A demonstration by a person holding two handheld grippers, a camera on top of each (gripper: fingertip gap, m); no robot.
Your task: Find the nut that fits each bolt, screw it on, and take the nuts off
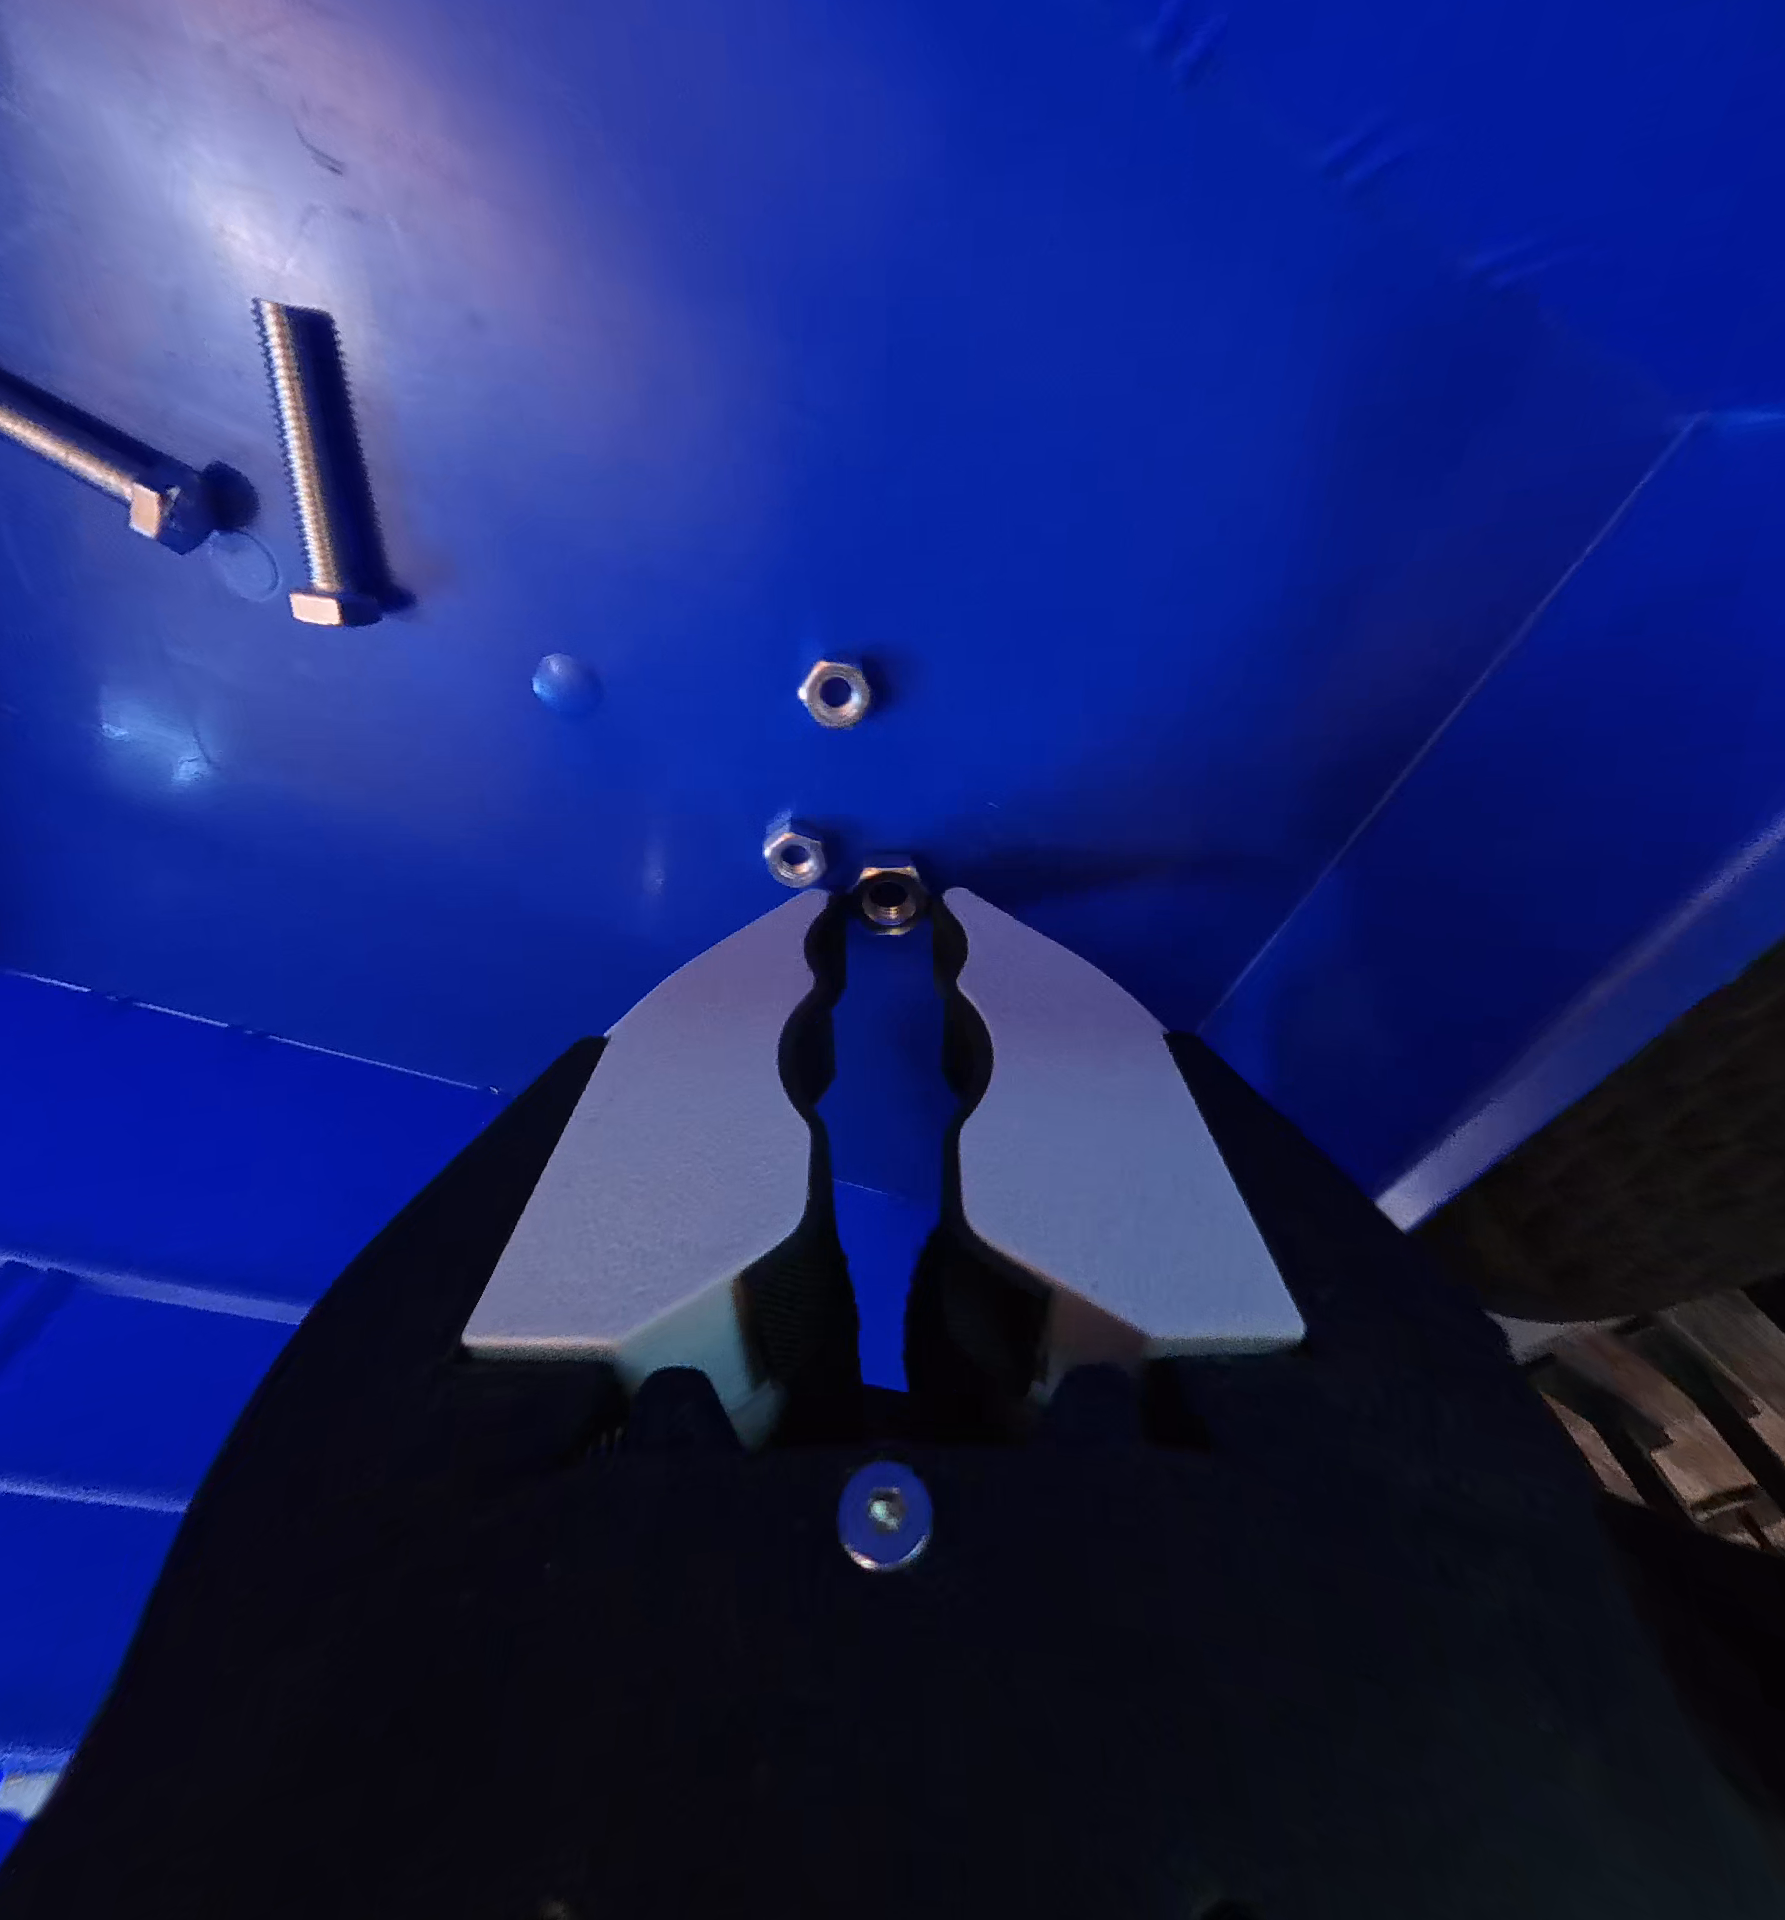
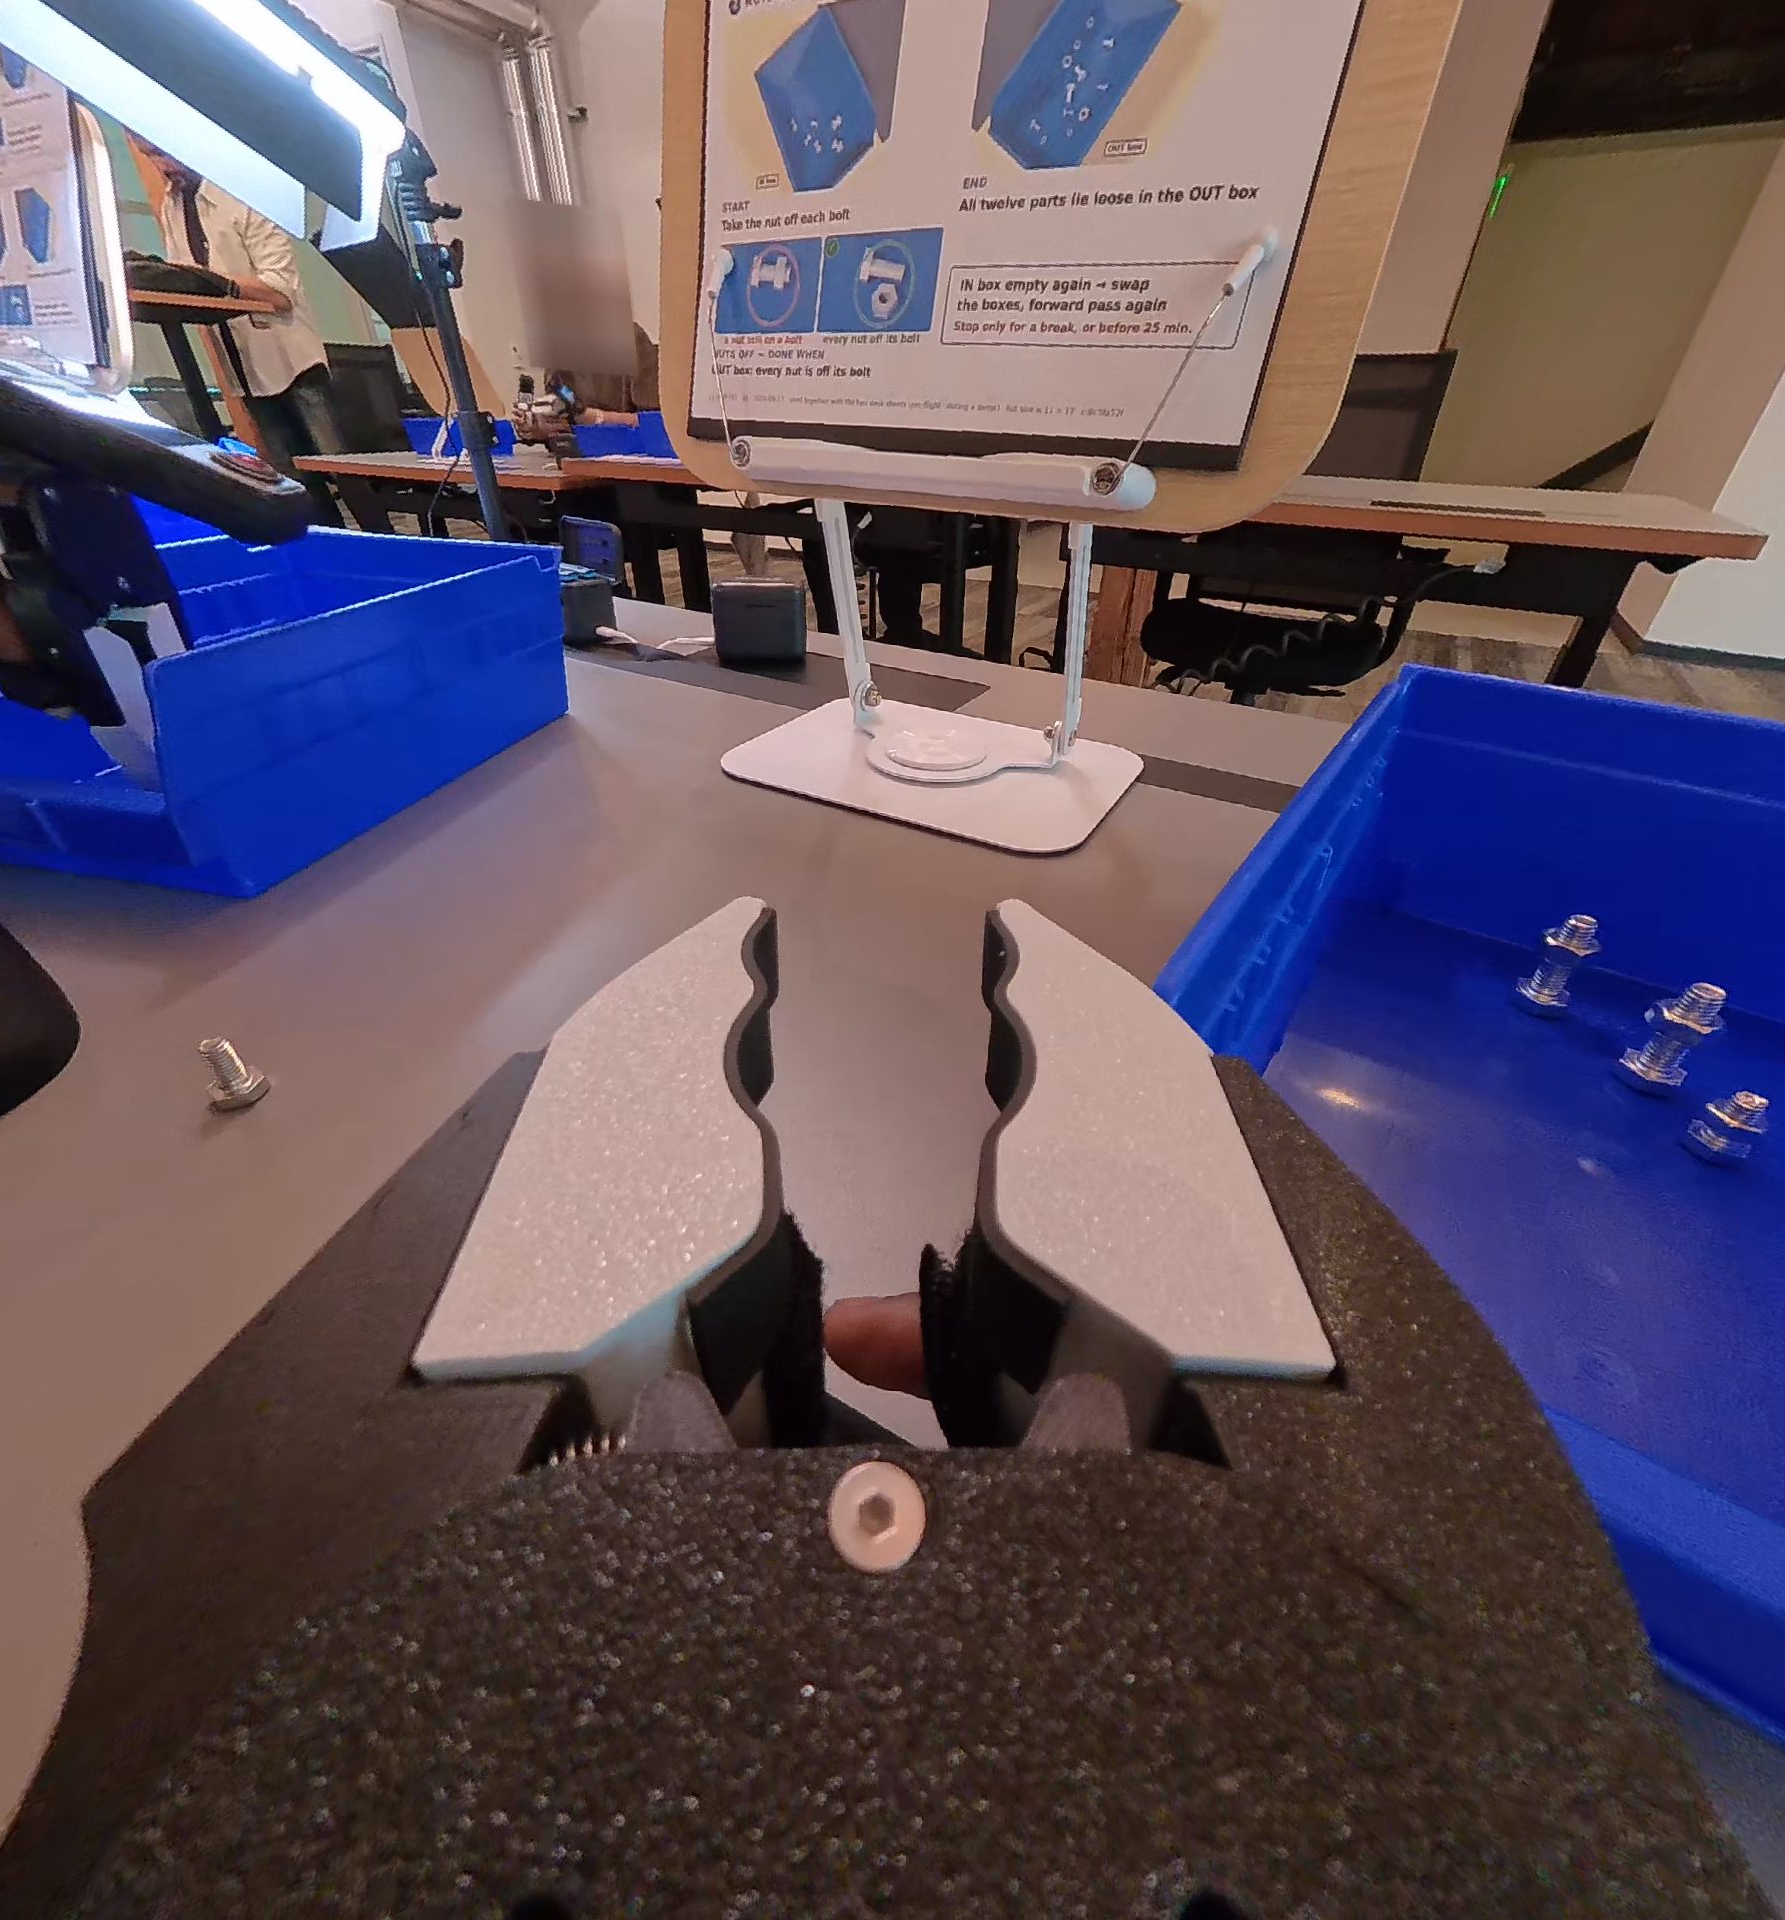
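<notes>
We hold the left gripper (image 1: 889, 902) inside the blue bin (image 1: 1075, 416), its tips pinching one nut (image 1: 889, 896) so it can be carried to the short bolt (image 2: 230, 1076) on the table (image 2: 607, 831). The right gripper (image 2: 880, 961) waits spread, holding nothing, beside the bin of assembled bolts (image 2: 1657, 1029).

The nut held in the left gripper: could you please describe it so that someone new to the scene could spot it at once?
Look into the blue bin in the left wrist view, where two long bolts lie at upper left. Near the middle of its floor sit three small nuts. The nut you want is pinched at the tips of the left gripper; the other two lie loose, clear of the jaws.
</notes>
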